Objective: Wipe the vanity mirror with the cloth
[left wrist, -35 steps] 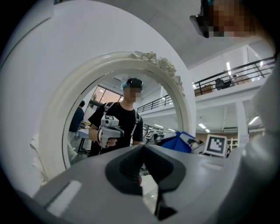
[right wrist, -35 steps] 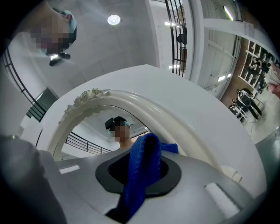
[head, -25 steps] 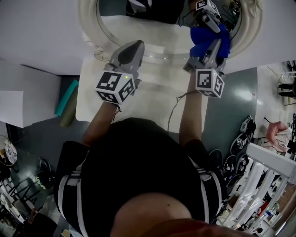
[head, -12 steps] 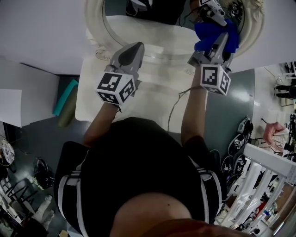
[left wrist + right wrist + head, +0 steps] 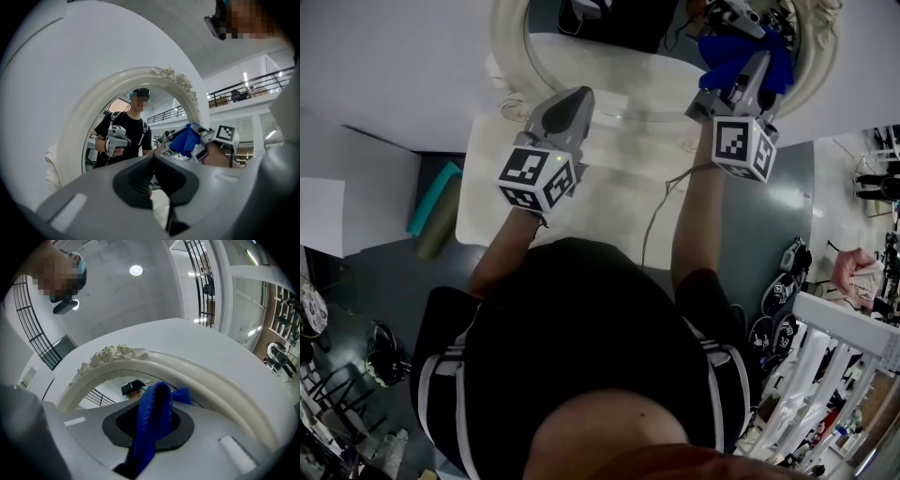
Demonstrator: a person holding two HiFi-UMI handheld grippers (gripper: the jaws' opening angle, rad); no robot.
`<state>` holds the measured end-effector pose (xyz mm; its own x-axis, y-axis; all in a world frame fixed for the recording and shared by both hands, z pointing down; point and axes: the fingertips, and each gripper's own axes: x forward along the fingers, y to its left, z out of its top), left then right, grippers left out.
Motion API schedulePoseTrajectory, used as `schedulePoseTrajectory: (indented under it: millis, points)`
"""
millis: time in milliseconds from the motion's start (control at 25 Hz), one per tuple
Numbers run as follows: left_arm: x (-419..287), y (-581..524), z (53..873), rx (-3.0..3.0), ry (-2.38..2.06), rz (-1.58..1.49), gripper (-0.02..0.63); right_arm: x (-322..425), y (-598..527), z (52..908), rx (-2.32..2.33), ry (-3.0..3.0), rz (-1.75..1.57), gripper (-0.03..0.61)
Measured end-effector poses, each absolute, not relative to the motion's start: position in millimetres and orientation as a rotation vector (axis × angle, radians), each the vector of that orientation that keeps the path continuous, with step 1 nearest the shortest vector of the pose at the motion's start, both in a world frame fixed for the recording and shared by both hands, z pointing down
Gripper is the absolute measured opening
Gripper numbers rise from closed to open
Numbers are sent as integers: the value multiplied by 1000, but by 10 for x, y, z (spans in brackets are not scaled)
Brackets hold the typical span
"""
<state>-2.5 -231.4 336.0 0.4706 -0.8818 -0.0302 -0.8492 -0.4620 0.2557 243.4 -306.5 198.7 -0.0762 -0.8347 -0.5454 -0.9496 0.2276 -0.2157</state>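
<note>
Gripping a blue cloth (image 5: 724, 54), right tongs (image 5: 152, 418) face the mirror (image 5: 600, 75).

This is a large open work hall or lab, not a home: the white table (image 5: 609, 178) carrying the mirror (image 5: 511, 47) stands on a bare grey floor (image 5: 384, 272). A rolled teal mat (image 5: 436, 197) lies just left of the table, while dark gear (image 5: 773, 328) and a white rack (image 5: 834, 366) crowd the floor to its right. High above the table runs an upper walkway with a black metal railing (image 5: 253, 89), under a tall grey ceiling (image 5: 122, 301) with a round lamp (image 5: 136, 270).
</note>
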Motion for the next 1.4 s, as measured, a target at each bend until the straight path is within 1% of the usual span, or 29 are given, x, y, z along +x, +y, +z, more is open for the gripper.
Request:
schedulePoseTrajectory:
  millis: [240,1080,1400]
  points:
    - [-84,-2256,3337,2516,-1492,-245,9,2329,-3043,1856,-1632,1948,293,41]
    - [-406,-2159,3356,2488,-1504,-286,9,1498,-3078,1442,-1659,2051,502,43]
    - [-527,-2139,3384,2469,-1524,-290,9,986,-3080,1384,-1645,2130,632,41]
